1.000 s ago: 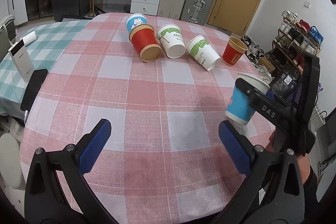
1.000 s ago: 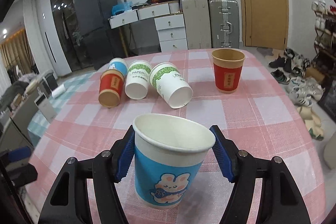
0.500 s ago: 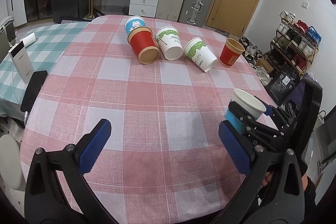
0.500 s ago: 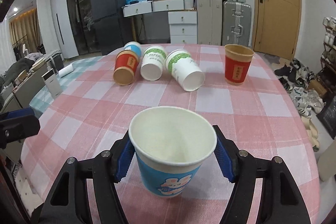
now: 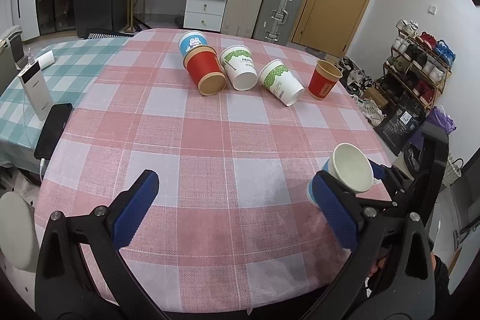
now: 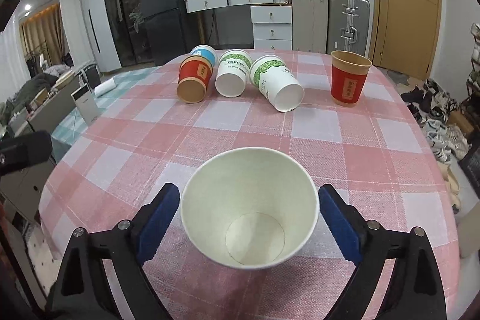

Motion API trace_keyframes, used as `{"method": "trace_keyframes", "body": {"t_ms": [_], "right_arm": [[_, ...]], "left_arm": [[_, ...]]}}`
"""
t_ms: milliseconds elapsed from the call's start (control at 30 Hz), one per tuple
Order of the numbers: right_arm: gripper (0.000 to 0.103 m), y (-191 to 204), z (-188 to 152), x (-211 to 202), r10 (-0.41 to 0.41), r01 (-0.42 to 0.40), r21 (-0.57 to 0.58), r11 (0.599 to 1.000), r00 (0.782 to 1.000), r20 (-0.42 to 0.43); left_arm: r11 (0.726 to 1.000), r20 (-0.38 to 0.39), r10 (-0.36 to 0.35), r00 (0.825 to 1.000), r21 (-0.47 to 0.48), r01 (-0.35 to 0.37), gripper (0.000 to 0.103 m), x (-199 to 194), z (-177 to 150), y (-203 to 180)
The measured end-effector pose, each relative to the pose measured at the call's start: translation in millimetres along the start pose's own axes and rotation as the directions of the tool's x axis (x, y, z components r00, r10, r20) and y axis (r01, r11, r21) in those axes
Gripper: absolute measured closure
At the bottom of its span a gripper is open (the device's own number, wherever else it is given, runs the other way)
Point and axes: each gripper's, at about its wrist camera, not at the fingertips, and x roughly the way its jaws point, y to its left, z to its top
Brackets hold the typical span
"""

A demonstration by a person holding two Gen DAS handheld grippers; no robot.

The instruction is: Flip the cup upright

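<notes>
The right gripper [image 6: 249,218] grasps the blue cup [image 6: 249,206] (mouth up) near the table's [image 5: 210,140] right edge. The left gripper [image 5: 234,206] hangs released.

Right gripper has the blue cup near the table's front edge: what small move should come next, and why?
Probably lower the blue cup onto the table base first and open. The right gripper holds it mouth-up, slightly tilted; four cups still lie on their sides.

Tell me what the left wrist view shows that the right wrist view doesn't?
Only the left wrist view shows the open left tool, a black phone and the held cup's blue outside. Only the right wrist view looks straight into the held cup, down to its bottom, between the right tool pads. Both show the checked tablecloth, four cups lying down and one upright red cup.
</notes>
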Motion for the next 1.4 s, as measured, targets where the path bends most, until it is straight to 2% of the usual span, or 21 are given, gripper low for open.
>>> {"method": "trace_keyframes", "body": {"t_ms": [100, 233, 400, 533, 667, 867, 1033, 1267, 1400], "right_arm": [[0.002, 5.6, -6.6, -4.2, 0.029, -0.030, -0.024, 0.999, 0.999, -0.029], [0.002, 7.5, -22.6, -14.9, 0.001, -0.004, -0.062, 0.998, 0.999, -0.054], [0.002, -5.1, -39.0, -44.6, 0.019, -0.019, -0.002, 1.000, 0.999, -0.050], [0.001, -17.7, -35.1, -79.2, 0.021, -0.021, 0.051, 0.998, 1.000, 0.011], [0.000, -26.7, -24.6, -112.8, -0.006, -0.002, 0.073, 0.997, 0.993, 0.117], [0.000, -25.7, -10.4, -152.0, 0.065, -0.079, 0.046, 0.996, 0.969, 0.239], [0.000, -28.9, -8.4, -169.2, 0.120, -0.144, 0.069, 0.987, 0.955, 0.273], [0.000, -33.7, -8.3, -171.2, 0.120, -0.150, 0.097, 0.984, 0.957, 0.266], [0.000, -30.9, -9.8, -170.0, 0.117, -0.143, 0.083, 0.986, 0.958, 0.261]], "left_arm": [[1.000, 0.003, 0.000, 1.000, -0.001, 0.000, 0.001, -3.4, -1.4, -1.6], [1.000, -0.005, -0.002, 1.000, 0.011, 0.002, 0.001, -4.9, -5.1, -7.8], [0.999, -0.007, -0.019, 1.000, 0.037, 0.019, 0.001, -5.7, -8.0, -19.5], [0.997, -0.009, -0.021, 1.000, 0.068, 0.021, 0.001, -5.8, -9.3, -32.4], [0.995, 0.020, -0.020, 1.000, 0.094, 0.018, 0.001, -13.6, -7.2, -45.6], [0.991, 0.072, -0.015, 0.997, 0.133, 0.005, 0.001, -29.1, -0.5, -64.6], [0.989, 0.102, -0.017, 0.995, 0.147, 0.002, 0.001, -41.5, 4.0, -76.7], [0.987, 0.086, -0.028, 0.996, 0.161, 0.014, 0.001, -47.3, -1.2, -87.6], [0.988, 0.101, -0.019, 0.995, 0.157, 0.003, 0.001, -49.3, -6.7, -85.9]]}}
